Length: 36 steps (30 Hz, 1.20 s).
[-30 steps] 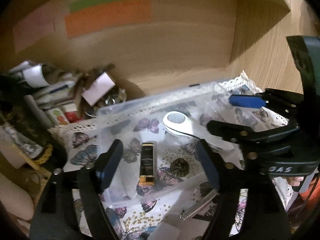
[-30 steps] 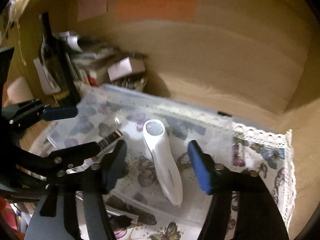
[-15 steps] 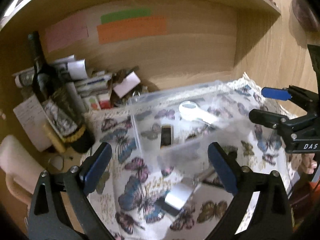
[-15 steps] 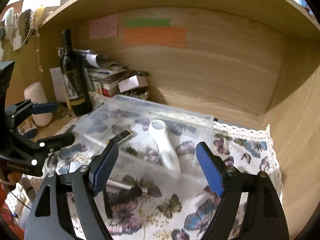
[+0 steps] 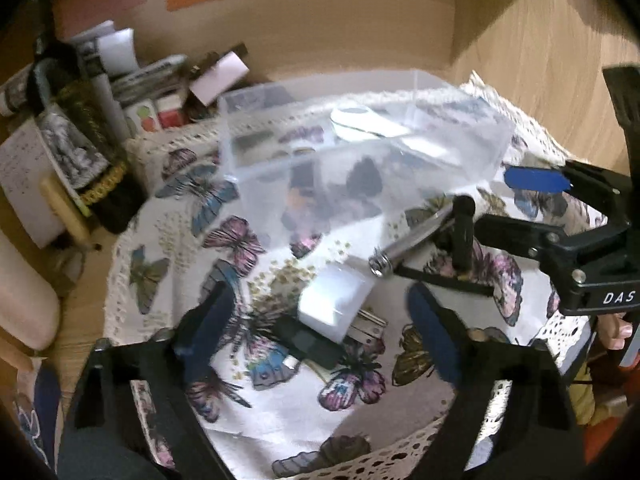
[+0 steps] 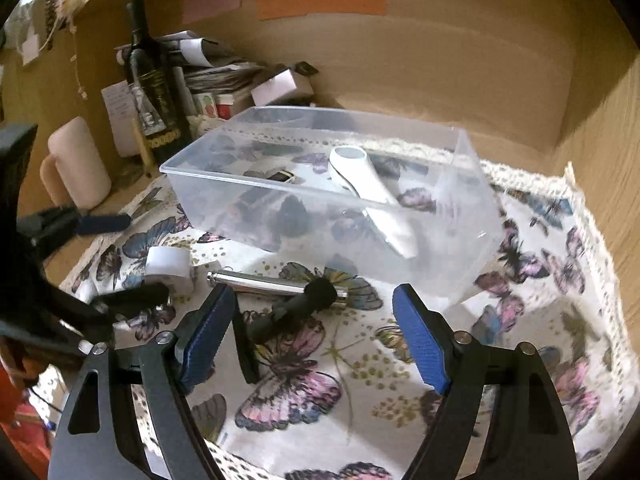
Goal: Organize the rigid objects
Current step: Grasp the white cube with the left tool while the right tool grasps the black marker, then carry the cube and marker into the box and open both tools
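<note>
"DAS" reads on the right hand-held gripper. Both it and the left hand-held gripper gape wide, holding nothing. Wine bottle label unreadable.

So there's a clear plastic bin sitting on the butterfly tablecloth, with a white handheld device lying diagonally inside, round head toward the back, plus a small black and gold lighter-looking thing flat on the bottom. Still out on the cloth in front: a shiny metal cylinder lying on its side, a black handled tool touching it, and a white block resting on a dark flat gadget
</note>
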Tool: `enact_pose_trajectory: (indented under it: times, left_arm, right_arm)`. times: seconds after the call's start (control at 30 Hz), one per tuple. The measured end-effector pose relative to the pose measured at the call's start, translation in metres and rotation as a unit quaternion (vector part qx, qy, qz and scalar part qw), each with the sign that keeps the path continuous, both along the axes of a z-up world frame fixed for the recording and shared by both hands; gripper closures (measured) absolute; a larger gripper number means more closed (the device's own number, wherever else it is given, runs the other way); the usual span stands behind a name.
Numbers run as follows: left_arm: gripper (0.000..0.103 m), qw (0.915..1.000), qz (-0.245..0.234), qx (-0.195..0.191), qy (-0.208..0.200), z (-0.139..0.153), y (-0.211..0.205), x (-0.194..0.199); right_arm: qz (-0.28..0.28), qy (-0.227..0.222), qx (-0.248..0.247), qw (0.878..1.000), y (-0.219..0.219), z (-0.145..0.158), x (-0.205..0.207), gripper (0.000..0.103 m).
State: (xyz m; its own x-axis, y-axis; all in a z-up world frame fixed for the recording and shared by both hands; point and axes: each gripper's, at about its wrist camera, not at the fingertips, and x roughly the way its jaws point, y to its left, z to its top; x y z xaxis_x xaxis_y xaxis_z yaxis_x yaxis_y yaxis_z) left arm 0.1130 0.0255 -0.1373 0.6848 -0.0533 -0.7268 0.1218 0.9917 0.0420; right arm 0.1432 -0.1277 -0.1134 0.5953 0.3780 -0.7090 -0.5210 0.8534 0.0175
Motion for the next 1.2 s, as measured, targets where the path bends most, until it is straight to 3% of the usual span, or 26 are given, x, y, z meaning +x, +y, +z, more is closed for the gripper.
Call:
enact_pose_trajectory:
  times: [0.1,0.27,0.33,0.53,0.73,0.97,1.2]
  left_arm:
    - [0.026,0.9999,-0.005,-0.008,0.011,-0.005,-0.002,0.006]
    - [0.044,0.9992,-0.009,-0.031,0.024,-0.011,0.001,0.014]
    - [0.056,0.9986,-0.013,-0.039,0.034,-0.015,0.002,0.016]
    - [0.062,0.9989,-0.013,-0.044,0.012,-0.013,0.002,0.009]
    - [0.074,0.9992,-0.005,-0.039,-0.007,-0.007,0.003,0.006]
    - [0.075,0.9985,0.011,-0.047,-0.027,0.009,0.012,0.000]
    - [0.075,0.9960,0.015,-0.042,-0.077,0.046,0.013,-0.006]
  right_arm:
    - [-0.002,0.024,0.005,1.000,0.007,-0.010,0.005,0.030]
    - [0.003,0.051,-0.004,0.999,0.010,-0.023,0.010,0.043]
    - [0.006,0.055,-0.004,0.998,0.011,-0.024,0.011,0.045]
    - [0.006,0.078,0.005,0.997,0.009,-0.031,0.019,0.080]
    - [0.004,0.061,0.005,0.998,0.006,-0.026,0.014,0.081]
    - [-0.003,0.014,0.015,1.000,-0.007,0.000,0.004,0.081]
    - [-0.016,-0.043,0.029,0.999,-0.023,0.036,0.003,0.081]
